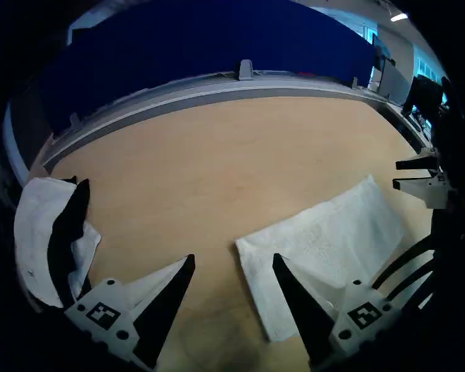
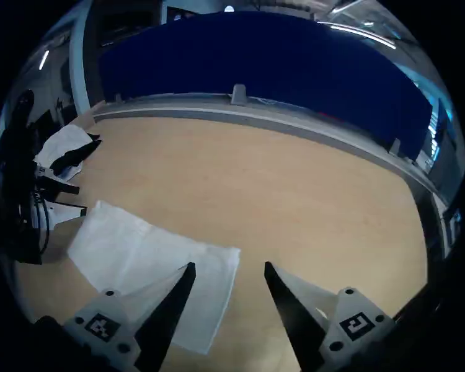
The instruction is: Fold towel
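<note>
Looking along the left gripper (image 1: 232,256), at 6 o'clock: fingers spread wide, holding nothing. Under the right-hand finger, the white towel (image 1: 322,239), lying flat on the wooden table (image 1: 220,155) and reaching from 6 o'clock up toward 3 o'clock. Under the other finger, just bare wood. Hard to tell whether that finger touches the towel or hangs above it. At 3 o'clock, just beside the towel's far corner, the right gripper (image 1: 395,175), open too, with nothing between its fingers. At 9 o'clock, well apart from the towel, a pile of white and black cloth (image 1: 37,204). At 12 o'clock, along the far edge of the table, a grey rail (image 1: 232,90), and behind it a dark blue wall (image 1: 201,43).

Looking along the right gripper (image 2: 229,265), again at 6 o'clock: fingers wide apart, gripping nothing. Towel (image 2: 139,254) at 7 o'clock, with the left-hand finger over its near corner and the other finger over bare table. At 9 o'clock, just beside the towel's corner, the left gripper (image 2: 82,199), open. At 10 o'clock, the cloth (image 2: 62,142) pile.
</note>
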`<state>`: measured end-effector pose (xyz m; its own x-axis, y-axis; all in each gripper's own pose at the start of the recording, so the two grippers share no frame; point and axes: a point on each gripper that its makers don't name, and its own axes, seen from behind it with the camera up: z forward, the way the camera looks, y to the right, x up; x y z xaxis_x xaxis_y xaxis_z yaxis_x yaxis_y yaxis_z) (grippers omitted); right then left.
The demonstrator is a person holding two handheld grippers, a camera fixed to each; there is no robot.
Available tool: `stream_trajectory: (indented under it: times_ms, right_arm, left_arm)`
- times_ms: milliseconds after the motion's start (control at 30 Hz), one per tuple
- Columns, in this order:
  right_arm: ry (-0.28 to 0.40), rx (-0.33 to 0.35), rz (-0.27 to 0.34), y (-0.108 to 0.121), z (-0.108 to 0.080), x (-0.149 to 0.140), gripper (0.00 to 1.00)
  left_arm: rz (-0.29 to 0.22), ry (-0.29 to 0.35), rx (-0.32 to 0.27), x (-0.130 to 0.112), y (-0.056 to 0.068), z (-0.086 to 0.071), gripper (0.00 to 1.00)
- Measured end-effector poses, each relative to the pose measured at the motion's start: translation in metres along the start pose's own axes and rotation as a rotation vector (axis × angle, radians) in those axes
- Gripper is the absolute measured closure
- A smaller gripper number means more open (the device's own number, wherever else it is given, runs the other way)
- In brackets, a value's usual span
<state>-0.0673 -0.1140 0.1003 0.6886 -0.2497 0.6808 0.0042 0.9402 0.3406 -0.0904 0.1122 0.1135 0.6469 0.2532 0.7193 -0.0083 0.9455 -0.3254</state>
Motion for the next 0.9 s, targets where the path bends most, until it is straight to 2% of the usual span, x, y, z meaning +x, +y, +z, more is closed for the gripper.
stream_trajectory:
  times_ms: [167,467,667,900]
  right_arm:
    - [0.006,0.007,0.005,-0.002,-0.007,-0.002,0.11]
    - [-0.008,0.026,0.003,-0.008,-0.020,-0.017,0.10]
    - [-0.031,0.052,-0.006,-0.018,-0.028,-0.038,0.10]
    - [-0.068,0.072,-0.009,-0.026,-0.037,-0.068,0.10]
  left_arm:
    - [0.001,0.018,0.008,0.001,-0.003,-0.009,0.07]
    - [-0.034,0.028,0.022,-0.012,-0.008,-0.030,0.07]
    - [-0.078,0.037,0.045,-0.032,-0.012,-0.054,0.07]
    - [-0.128,0.025,0.089,-0.069,-0.018,-0.082,0.07]
